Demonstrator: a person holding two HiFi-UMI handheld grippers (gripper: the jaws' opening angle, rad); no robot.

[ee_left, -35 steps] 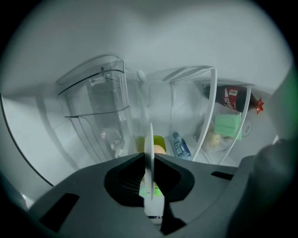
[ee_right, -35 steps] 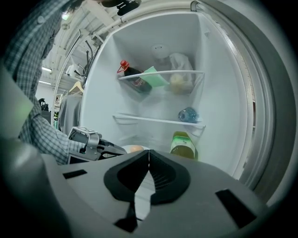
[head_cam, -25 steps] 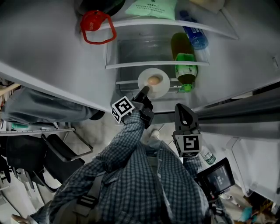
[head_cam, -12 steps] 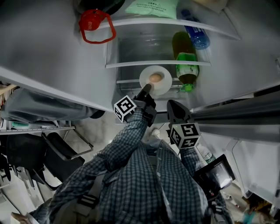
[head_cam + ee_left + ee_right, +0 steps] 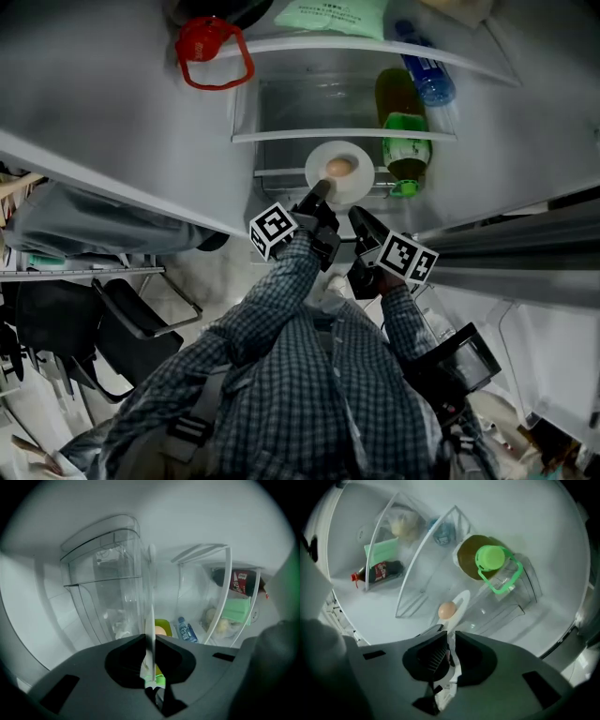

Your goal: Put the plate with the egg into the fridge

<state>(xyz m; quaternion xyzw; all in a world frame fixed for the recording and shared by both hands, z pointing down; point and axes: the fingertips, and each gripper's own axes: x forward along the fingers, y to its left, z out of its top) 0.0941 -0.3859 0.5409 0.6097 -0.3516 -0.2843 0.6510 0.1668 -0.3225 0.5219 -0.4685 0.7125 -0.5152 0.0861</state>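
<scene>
Seen from the head: holding the round white plate [image 5: 349, 184] by its near rim in the left gripper [image 5: 319, 194], egg [image 5: 341, 167] on top, inside the fridge [image 5: 319, 103] opening beside a green-capped bottle [image 5: 403, 141].

From the left gripper: clamped tight on the thin, smooth rim.

From the right gripper [image 5: 449, 635]: closed to a slit, seemingly nipping that rim too.

Keep level and slide in slowly; smooth oval egg, slick plate.

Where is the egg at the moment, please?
In the head view the egg sits on the plate at upper centre, just left of the green-capped bottle, with the left gripper shut on the plate's near rim.
</scene>
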